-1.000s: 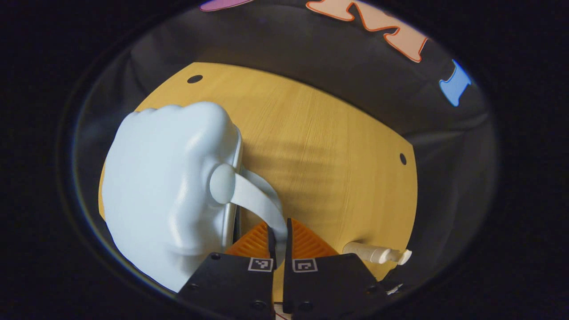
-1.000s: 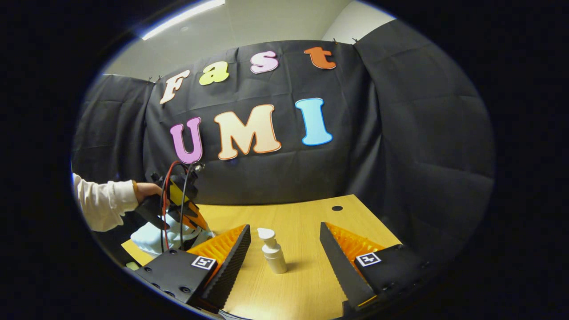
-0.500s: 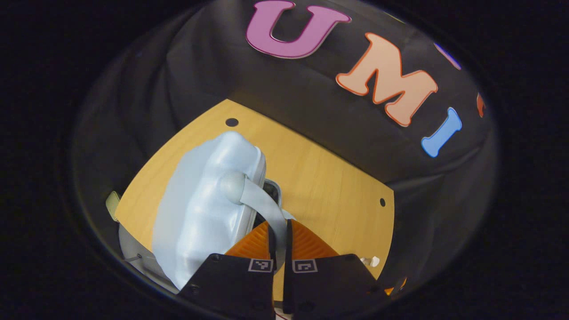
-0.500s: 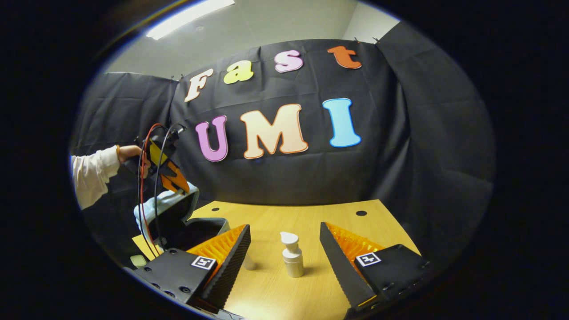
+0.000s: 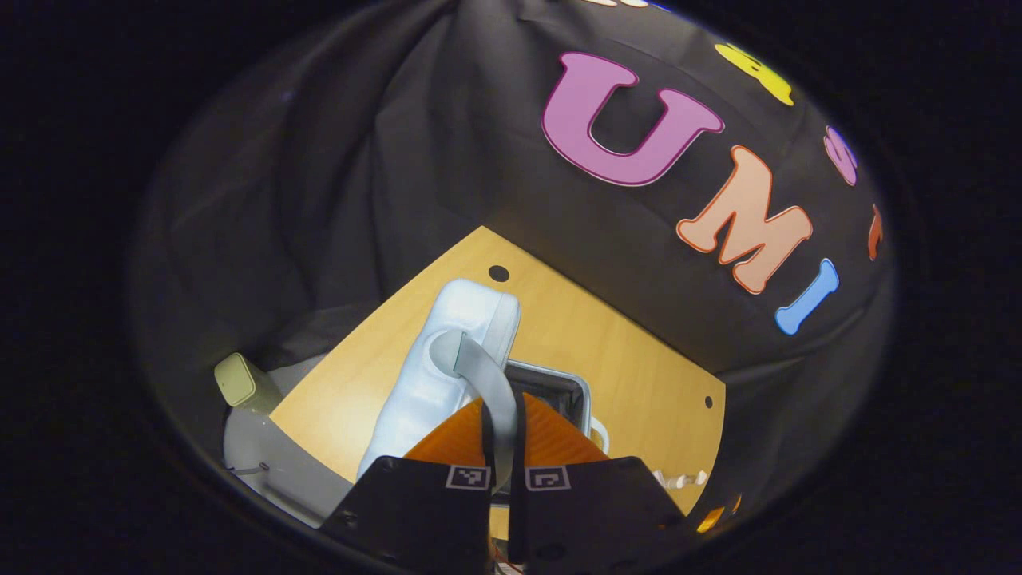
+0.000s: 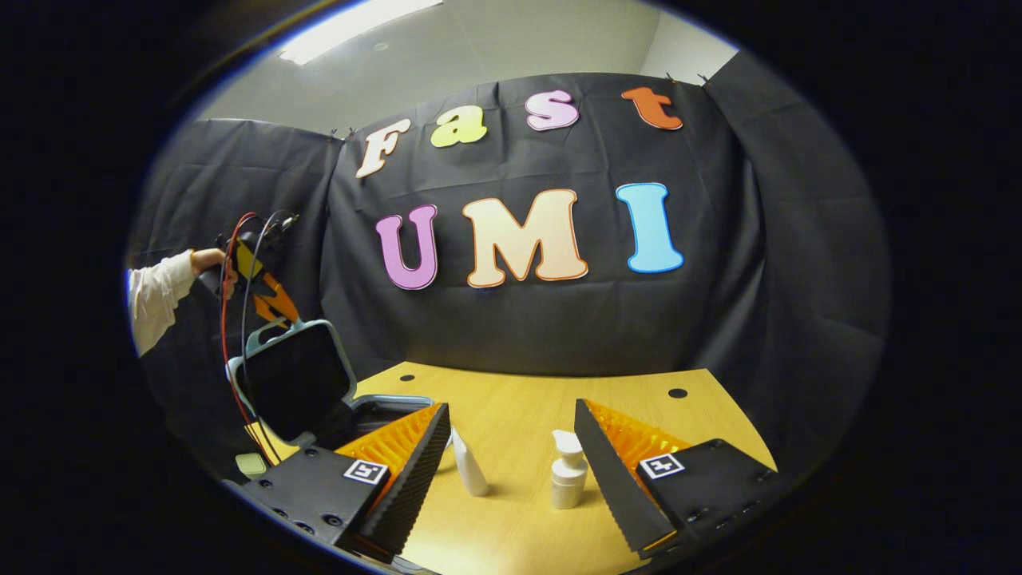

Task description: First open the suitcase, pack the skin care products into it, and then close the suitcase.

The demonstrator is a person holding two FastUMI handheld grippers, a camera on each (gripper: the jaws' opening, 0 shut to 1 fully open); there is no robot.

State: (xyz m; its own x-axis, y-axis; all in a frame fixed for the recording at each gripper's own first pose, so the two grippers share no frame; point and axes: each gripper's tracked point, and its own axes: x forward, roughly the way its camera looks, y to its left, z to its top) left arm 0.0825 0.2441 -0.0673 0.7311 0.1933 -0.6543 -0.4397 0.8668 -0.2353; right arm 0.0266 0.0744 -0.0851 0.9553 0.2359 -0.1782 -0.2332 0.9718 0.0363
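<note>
Suitcase [image 6: 295, 383] stands at the desk's [image 6: 519, 415] left end, lid [image 5: 447, 359] raised near upright. Left gripper [image 5: 501, 431] pinches the lid's strap handle [image 5: 479, 375] between closed fingers. Best swing the lid fully back before letting go, or it may drop shut. Right gripper [image 6: 511, 471] hangs with fingers spread; pump bottle [image 6: 567, 479] and tube [image 6: 469, 467] stand between them, untouched.

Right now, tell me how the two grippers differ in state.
The left gripper is shut on the suitcase's handle strap, raised with the lid; the right gripper is open, empty, low over the table. Both are hand-held.
</note>
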